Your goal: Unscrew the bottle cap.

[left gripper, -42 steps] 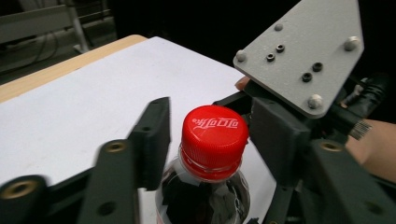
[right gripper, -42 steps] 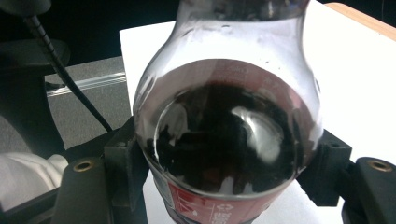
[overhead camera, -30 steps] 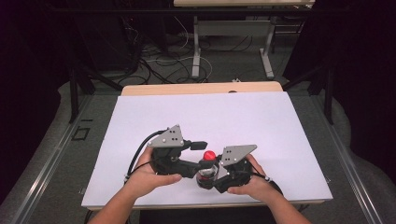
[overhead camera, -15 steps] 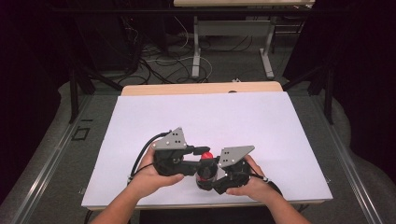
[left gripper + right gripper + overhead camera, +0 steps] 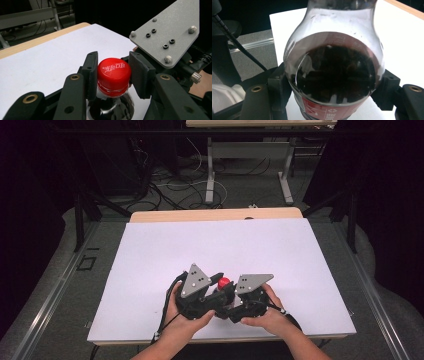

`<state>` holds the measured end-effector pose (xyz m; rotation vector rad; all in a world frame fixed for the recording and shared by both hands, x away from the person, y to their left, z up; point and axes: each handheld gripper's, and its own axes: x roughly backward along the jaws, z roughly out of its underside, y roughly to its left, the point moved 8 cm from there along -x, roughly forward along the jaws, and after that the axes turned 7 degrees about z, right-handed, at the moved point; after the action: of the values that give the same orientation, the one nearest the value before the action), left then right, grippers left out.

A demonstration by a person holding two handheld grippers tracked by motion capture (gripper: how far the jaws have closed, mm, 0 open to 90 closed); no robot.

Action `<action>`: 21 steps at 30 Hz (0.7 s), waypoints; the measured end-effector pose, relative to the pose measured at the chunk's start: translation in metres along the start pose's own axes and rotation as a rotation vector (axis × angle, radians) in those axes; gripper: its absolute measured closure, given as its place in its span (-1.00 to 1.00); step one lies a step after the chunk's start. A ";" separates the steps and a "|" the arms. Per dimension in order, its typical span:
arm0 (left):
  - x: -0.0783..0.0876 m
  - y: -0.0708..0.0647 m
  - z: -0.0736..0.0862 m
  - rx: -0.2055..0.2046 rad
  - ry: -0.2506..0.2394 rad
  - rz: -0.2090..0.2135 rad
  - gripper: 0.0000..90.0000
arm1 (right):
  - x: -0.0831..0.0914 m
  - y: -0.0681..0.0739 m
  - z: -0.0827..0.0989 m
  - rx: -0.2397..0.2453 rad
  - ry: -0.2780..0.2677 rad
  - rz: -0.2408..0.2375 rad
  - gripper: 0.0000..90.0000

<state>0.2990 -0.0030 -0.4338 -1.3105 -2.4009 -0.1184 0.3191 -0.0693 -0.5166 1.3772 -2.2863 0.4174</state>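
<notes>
clear bottle [image 5: 333, 75] of dark cola, red cap [image 5: 114, 70].

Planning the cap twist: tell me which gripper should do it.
Left. The left gripper already clamps the red cap, while the right gripper grips the bottle body, steadying it on the table.

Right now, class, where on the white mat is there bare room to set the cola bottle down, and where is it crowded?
The white mat lies bare from its far edge by the wooden table strip down to the grippers, and along both sides. It is crowded at the near middle, where the left gripper grips the red cap and the right gripper clamps the bottle.
</notes>
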 end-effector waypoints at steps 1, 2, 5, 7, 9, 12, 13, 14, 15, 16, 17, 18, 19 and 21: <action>0.000 0.000 0.000 -0.004 0.005 0.004 0.35 | 0.001 0.000 0.000 0.000 0.004 -0.001 -0.35; 0.000 0.000 -0.001 -0.007 0.011 0.010 0.35 | 0.001 0.000 0.000 0.000 0.005 -0.003 -0.35; 0.002 0.000 -0.002 -0.015 0.024 0.045 0.21 | 0.001 0.000 -0.001 -0.006 -0.008 -0.006 -0.35; 0.005 -0.001 -0.005 -0.019 0.014 0.083 0.03 | 0.002 0.001 -0.001 -0.009 -0.005 -0.012 -0.35; 0.008 0.001 -0.009 -0.035 0.012 0.114 -0.04 | 0.003 0.000 0.000 -0.008 -0.005 -0.017 -0.35; 0.011 0.006 -0.013 -0.043 0.028 0.232 -0.07 | 0.004 0.004 -0.002 -0.002 -0.017 -0.048 -0.35; 0.011 0.007 -0.012 -0.053 0.055 0.295 -0.07 | 0.005 0.004 -0.002 0.007 -0.015 -0.052 -0.35; 0.011 0.008 -0.011 -0.068 0.075 0.342 -0.07 | 0.005 0.006 -0.002 0.011 -0.012 -0.058 -0.35; 0.011 0.009 -0.011 -0.065 0.082 0.372 -0.08 | 0.005 0.007 -0.003 0.019 -0.020 -0.064 -0.35; 0.012 0.009 -0.010 -0.077 0.093 0.405 -0.08 | 0.005 0.008 -0.004 0.022 -0.025 -0.062 -0.35; 0.013 0.009 -0.009 -0.099 0.097 0.432 -0.08 | 0.005 0.008 -0.003 0.025 -0.022 -0.067 -0.35; 0.014 0.010 -0.009 -0.120 0.092 0.444 -0.08 | 0.005 0.009 -0.004 0.031 -0.026 -0.070 -0.35; 0.014 0.009 -0.008 -0.119 0.095 0.468 -0.07 | 0.004 0.010 -0.003 0.032 -0.024 -0.067 -0.35; 0.015 0.008 -0.007 -0.118 0.093 0.505 -0.01 | 0.004 0.010 -0.003 0.049 -0.019 -0.076 -0.35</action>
<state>0.3005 0.0119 -0.4229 -1.8760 -1.9421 -0.1730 0.3091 -0.0659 -0.5126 1.4934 -2.2447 0.4406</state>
